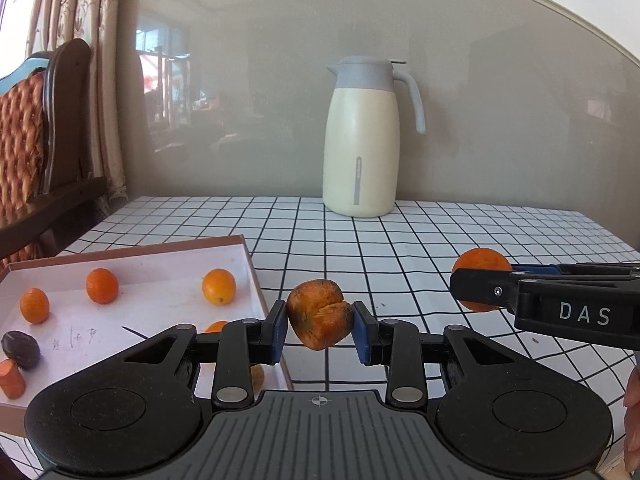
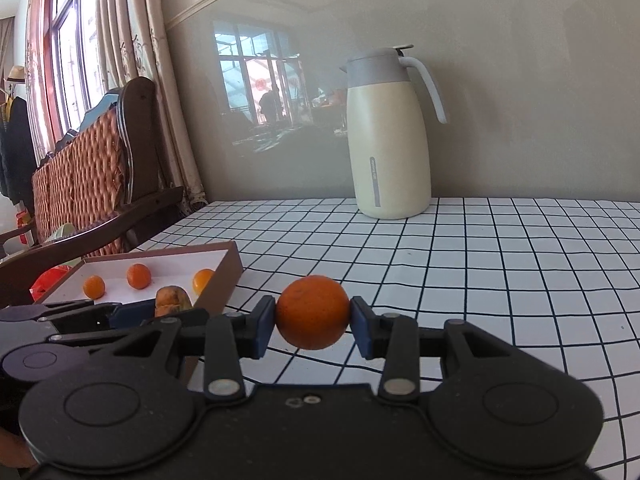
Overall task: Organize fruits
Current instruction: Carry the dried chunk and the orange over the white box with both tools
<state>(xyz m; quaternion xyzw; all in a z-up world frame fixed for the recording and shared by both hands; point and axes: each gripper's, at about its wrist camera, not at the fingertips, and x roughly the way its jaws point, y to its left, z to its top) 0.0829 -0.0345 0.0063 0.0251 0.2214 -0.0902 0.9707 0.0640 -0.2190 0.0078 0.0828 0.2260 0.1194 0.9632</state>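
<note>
Checked white cloth with black grid lines covers the table (image 1: 440, 248), and a grey wall stands behind it, glossy enough to reflect a window and the room. At twelve o'clock from my left tongs stands a cream jug (image 1: 362, 140) with a grey lid and handle, close against that wall. A dark wooden chair (image 2: 100, 168) with a woven orange back sits off at nine o'clock, beside the curtains.

My left gripper (image 1: 320, 326) is nearly closed, its blue pads pressed on a shrivelled, browned fruit (image 1: 319, 314) that it carries clear of the cloth. My right gripper (image 2: 313, 326) is closed the same way on a round orange (image 2: 313, 312), the pads squeezing its two sides at the widest part so it cannot roll out.

The open box (image 1: 248, 264) with the white floor lies at ten o'clock of my left tongs. Small oranges (image 1: 102, 285) lie scattered in it, with a dark wrinkled fruit (image 1: 21, 350) and an orange stub just beside it near the front. My guess is that both pieces are held up off the table so I can carry them over the box wall and set them down inside. The soft brown one needs gentle pressure, I think, or it may squash.
</note>
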